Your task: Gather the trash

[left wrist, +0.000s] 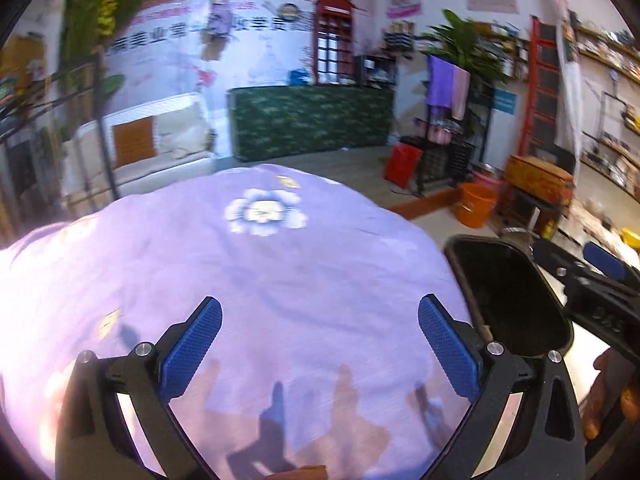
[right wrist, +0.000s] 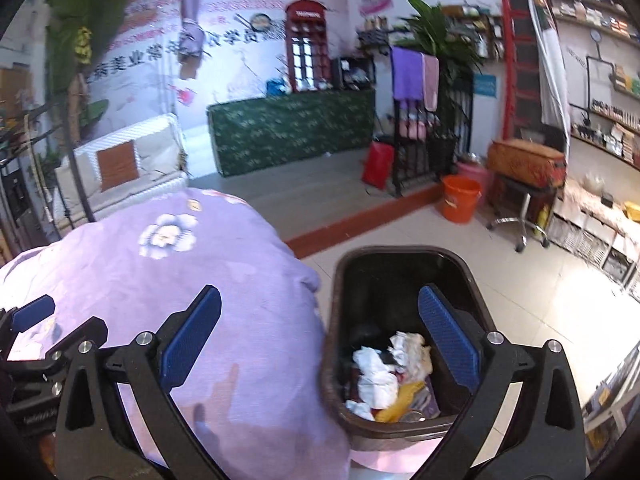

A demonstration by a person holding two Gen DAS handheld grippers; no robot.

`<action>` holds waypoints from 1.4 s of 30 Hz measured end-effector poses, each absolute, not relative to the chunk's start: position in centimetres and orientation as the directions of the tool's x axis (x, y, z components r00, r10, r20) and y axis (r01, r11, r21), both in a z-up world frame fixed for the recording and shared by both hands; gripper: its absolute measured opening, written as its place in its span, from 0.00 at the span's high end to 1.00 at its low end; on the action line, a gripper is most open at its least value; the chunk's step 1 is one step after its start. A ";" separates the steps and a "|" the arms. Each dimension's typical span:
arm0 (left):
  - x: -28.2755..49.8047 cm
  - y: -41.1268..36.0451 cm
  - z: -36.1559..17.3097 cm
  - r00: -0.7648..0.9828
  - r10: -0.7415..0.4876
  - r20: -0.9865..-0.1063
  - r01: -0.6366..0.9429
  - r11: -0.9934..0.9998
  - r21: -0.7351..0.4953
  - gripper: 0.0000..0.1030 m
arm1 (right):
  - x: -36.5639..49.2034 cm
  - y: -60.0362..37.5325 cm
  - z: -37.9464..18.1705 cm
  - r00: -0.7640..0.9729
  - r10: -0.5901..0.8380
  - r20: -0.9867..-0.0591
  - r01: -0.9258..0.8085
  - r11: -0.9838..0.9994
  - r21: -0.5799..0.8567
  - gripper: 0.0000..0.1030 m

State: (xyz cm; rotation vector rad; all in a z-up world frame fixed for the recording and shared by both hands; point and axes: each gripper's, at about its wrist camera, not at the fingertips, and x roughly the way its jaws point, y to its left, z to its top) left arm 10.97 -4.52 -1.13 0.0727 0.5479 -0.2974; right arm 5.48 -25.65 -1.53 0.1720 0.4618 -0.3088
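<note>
Lying in bin | crumpled trash | below spread right jaws

Both tongs, left tongs and right tongs, have matte black angular frames, silver round screw heads at the pivots, and flat blue finger pads with a fine knurled texture.

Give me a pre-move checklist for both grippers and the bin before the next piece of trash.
1. Right gripper open, nothing between its fingers: ok.
2. Left gripper open and empty: ok.
3. Bin beside the purple cloth, mouth uncovered: ok.
4. Trash lies inside the bin, below the rim: ok.
5. Next piece of trash on the cloth: cannot tell, none in view.
</note>
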 end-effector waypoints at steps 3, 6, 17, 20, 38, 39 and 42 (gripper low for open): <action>10.3 -2.8 -0.7 0.832 -0.226 -0.506 0.251 0.968 -0.020 0.06 | 4.6 -24.7 -1.0 0.867 -0.226 -0.445 0.305 0.946 0.115 0.06; 9.5 -1.9 -0.6 0.853 -0.183 -0.488 0.209 0.978 -0.002 0.06 | 3.6 -23.4 -0.6 0.884 -0.234 -0.405 0.299 0.949 0.103 0.06; 7.7 -0.6 -0.2 0.873 -0.186 -0.450 0.199 0.980 -0.020 0.06 | 0.8 -18.2 0.3 0.928 -0.171 -0.331 0.204 0.977 0.066 0.05; 7.7 -0.4 -0.5 0.873 -0.183 -0.451 0.192 0.981 -0.026 0.06 | 0.5 -18.0 0.4 0.933 -0.168 -0.318 0.200 0.977 0.073 0.05; 7.3 -0.3 -0.6 0.880 -0.181 -0.439 0.191 0.981 -0.023 0.06 | 0.4 -18.2 0.6 0.932 -0.176 -0.316 0.212 0.974 0.082 0.05; 7.2 -0.3 -0.6 0.880 -0.182 -0.439 0.191 0.981 -0.024 0.06 | 0.5 -18.2 0.6 0.932 -0.177 -0.316 0.212 0.974 0.081 0.05; 7.3 -0.2 -0.6 0.880 -0.181 -0.440 0.190 0.982 -0.024 0.06 | 0.6 -18.1 0.5 0.930 -0.175 -0.322 0.213 0.973 0.085 0.05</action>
